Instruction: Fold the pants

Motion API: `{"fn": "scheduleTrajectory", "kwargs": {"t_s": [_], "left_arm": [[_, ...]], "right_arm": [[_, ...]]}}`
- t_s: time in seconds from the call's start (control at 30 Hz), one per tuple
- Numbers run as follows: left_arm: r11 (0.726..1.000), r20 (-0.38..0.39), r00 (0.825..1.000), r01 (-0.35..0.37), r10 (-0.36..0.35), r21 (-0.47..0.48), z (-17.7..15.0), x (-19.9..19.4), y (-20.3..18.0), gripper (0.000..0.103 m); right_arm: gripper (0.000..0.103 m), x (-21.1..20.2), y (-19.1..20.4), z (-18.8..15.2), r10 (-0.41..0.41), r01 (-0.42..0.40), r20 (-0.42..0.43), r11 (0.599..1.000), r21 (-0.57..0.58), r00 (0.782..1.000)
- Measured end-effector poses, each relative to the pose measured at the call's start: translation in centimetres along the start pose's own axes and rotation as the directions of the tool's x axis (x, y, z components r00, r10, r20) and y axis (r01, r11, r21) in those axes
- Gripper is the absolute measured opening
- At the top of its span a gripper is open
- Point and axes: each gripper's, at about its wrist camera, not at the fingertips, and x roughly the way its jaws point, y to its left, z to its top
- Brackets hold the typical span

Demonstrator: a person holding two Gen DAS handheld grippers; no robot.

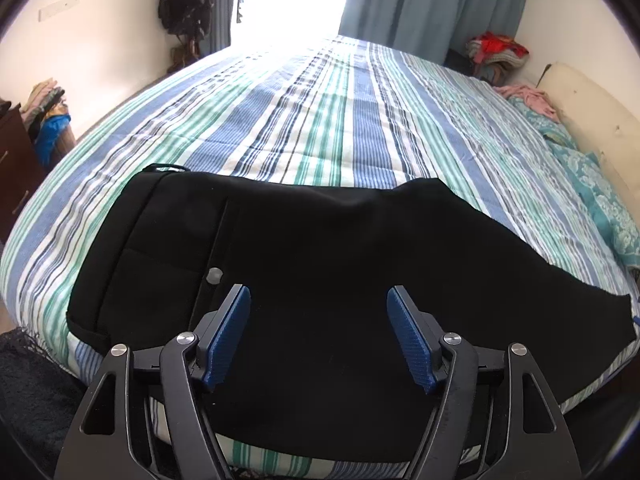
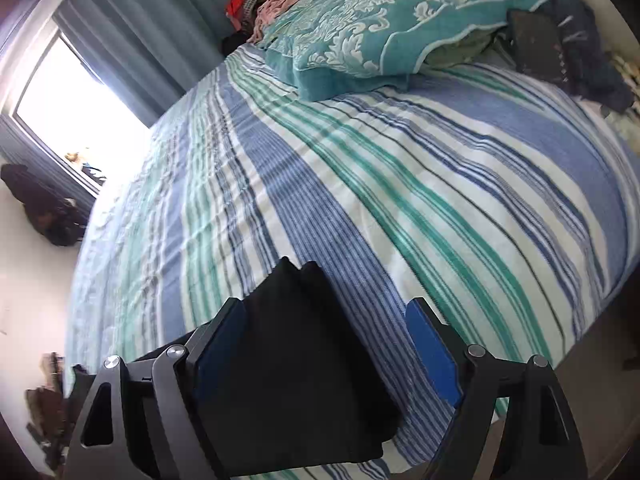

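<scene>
Black pants (image 1: pixel 320 232) lie spread across the near edge of a bed with a blue, green and white striped cover (image 1: pixel 320 120). Their waistband and a grey button (image 1: pixel 214 276) are toward the left. My left gripper (image 1: pixel 318 294) hovers over the middle of the pants, open, with nothing pinched between its blue pads. In the right wrist view, the narrow leg end of the pants (image 2: pixel 296 360) lies on the striped cover (image 2: pixel 400 180). My right gripper (image 2: pixel 326 304) is open over it; the left finger overlaps the fabric and the right pad stands apart from it.
A teal patterned pillow (image 2: pixel 380 28) and a dark bundle (image 2: pixel 536 44) lie at the head of the bed. Piled clothes (image 1: pixel 496 50) sit in the far corner by blue curtains (image 1: pixel 420 0). A dark dresser (image 1: pixel 16 160) stands at the left.
</scene>
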Motion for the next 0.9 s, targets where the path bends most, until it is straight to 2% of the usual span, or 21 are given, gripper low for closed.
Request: {"fn": "scheduleTrajectory", "kwargs": {"t_s": [0.03, 0.17, 0.27, 0.37, 0.43, 0.47, 0.5, 0.63, 0.67, 0.77, 0.83, 0.9], "left_arm": [[1.000, -0.009, 1.000, -0.002, 0.002, 0.000, -0.1, 0.1, -0.1, 0.073], [1.000, -0.034, 0.999, -0.015, 0.015, 0.004, -0.2, 0.6, -0.5, 0.073], [1.000, -0.044, 0.999, -0.022, 0.023, 0.017, -0.4, 0.9, -1.0, 0.073], [0.999, -0.057, 0.998, -0.031, 0.033, 0.033, -0.7, 1.1, -1.4, 0.073], [0.999, -0.066, 0.997, -0.035, 0.037, 0.040, -0.8, 1.4, -1.7, 0.073], [0.998, -0.069, 0.997, -0.035, 0.038, 0.043, -0.9, 1.4, -1.8, 0.073], [0.998, -0.070, 0.997, -0.035, 0.038, 0.046, -1.0, 1.4, -1.9, 0.073], [0.998, -0.075, 0.997, -0.030, 0.034, 0.047, -1.1, 1.5, -2.1, 0.073], [0.999, -0.075, 0.997, -0.027, 0.030, 0.043, -1.1, 1.5, -2.0, 0.073], [1.000, -0.062, 0.998, -0.008, 0.010, 0.026, -1.1, 1.2, -1.8, 0.073], [1.000, -0.052, 0.999, 0.006, -0.006, 0.008, -1.1, 0.9, -1.4, 0.073], [1.000, -0.046, 0.999, 0.024, -0.024, -0.016, -1.1, 0.8, -1.0, 0.073]], "right_arm": [[0.082, 0.1, -0.3, 0.1, 0.036, -0.036, -0.021, 0.999, 0.002, 0.999], [0.082, 2.0, -1.2, 0.2, 0.098, -0.099, -0.127, 0.995, 0.002, 0.987], [0.076, 4.3, -0.5, -0.3, 0.171, -0.179, -0.233, 0.984, -0.015, 0.957], [0.075, 5.5, 0.1, -0.5, 0.238, -0.252, -0.286, 0.968, -0.012, 0.928], [0.065, 6.3, 0.0, -0.7, 0.291, -0.299, -0.311, 0.954, 0.026, 0.905], [0.056, 6.6, -0.1, -0.7, 0.284, -0.291, -0.318, 0.956, 0.027, 0.905], [0.041, 6.9, -0.2, -0.7, 0.257, -0.264, -0.321, 0.964, 0.024, 0.911], [0.028, 7.1, -0.4, -0.8, 0.220, -0.213, -0.306, 0.975, 0.057, 0.926], [0.015, 7.0, 0.0, -0.9, 0.228, -0.220, -0.302, 0.974, 0.063, 0.926], [0.013, 5.7, 1.3, -1.3, 0.301, -0.287, -0.240, 0.953, 0.094, 0.923], [0.013, 4.3, 2.6, -1.8, 0.393, -0.375, -0.183, 0.918, 0.127, 0.901], [0.013, 3.1, 4.7, -2.8, 0.481, -0.459, -0.142, 0.874, 0.161, 0.865]]}}
